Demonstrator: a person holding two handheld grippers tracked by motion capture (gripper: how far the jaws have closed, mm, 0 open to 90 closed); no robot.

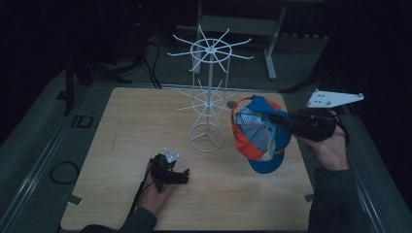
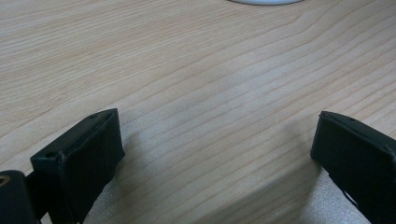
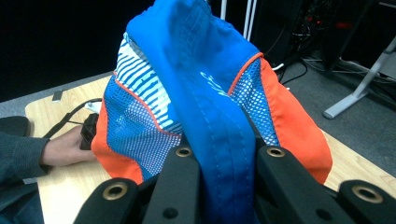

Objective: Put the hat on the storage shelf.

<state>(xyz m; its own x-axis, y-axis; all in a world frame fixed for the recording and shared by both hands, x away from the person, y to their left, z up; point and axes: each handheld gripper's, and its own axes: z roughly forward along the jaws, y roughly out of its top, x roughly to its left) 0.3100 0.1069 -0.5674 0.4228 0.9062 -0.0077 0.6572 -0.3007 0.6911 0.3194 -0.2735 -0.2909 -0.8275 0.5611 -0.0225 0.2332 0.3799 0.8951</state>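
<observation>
A blue, orange and striped cap [image 1: 256, 133] hangs in the air right of the white wire rack [image 1: 209, 82], held up above the table. My right gripper [image 1: 282, 119] is shut on the cap; in the right gripper view the two black jaws pinch a fold of blue fabric [image 3: 219, 154] between them. My left gripper [image 1: 182, 175] rests low on the wooden table [image 1: 121, 121] near the front left, held in a hand. In the left gripper view its fingers [image 2: 84, 154] stand wide apart over bare wood, with nothing between them.
The rack has a round base [image 1: 207, 137] on the table and two tiers of spokes above it. A small round disc [image 1: 231, 104] lies behind the cap. Beyond the table stand a desk frame [image 1: 269, 43] and cables on a dark floor.
</observation>
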